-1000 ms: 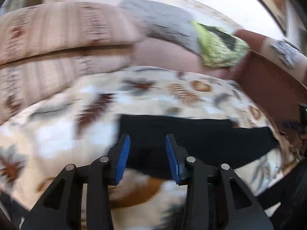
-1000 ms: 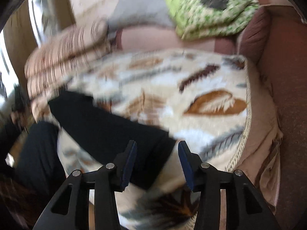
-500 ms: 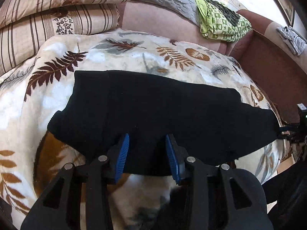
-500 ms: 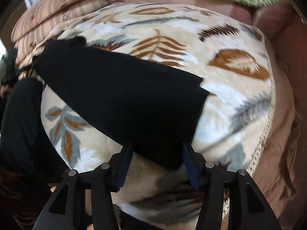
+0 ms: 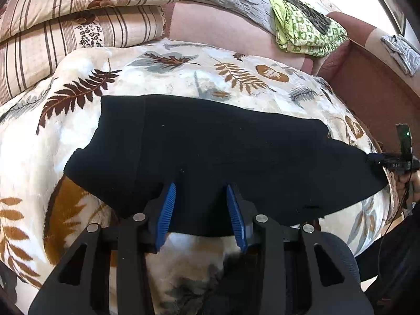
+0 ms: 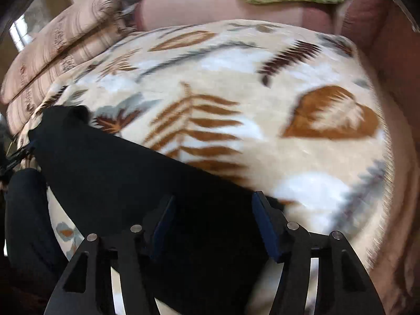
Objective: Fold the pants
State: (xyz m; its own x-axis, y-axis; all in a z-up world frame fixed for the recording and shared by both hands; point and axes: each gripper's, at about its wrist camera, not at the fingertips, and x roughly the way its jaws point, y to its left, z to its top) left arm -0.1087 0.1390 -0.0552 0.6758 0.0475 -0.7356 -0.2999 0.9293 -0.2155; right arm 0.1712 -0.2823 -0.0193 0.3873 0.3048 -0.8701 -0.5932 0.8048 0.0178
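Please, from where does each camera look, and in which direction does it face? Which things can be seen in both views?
Left wrist: sits on the left gripper, looking down along its open blue fingers at the near edge of the black pants on the leaf-print blanket; the right gripper shows at the far right.
Right wrist: sits on the right gripper, facing down at the pants' other end; its jaws have just been opening, with the cloth between them.
Shared: pants, blanket, striped pillows, green cloth.
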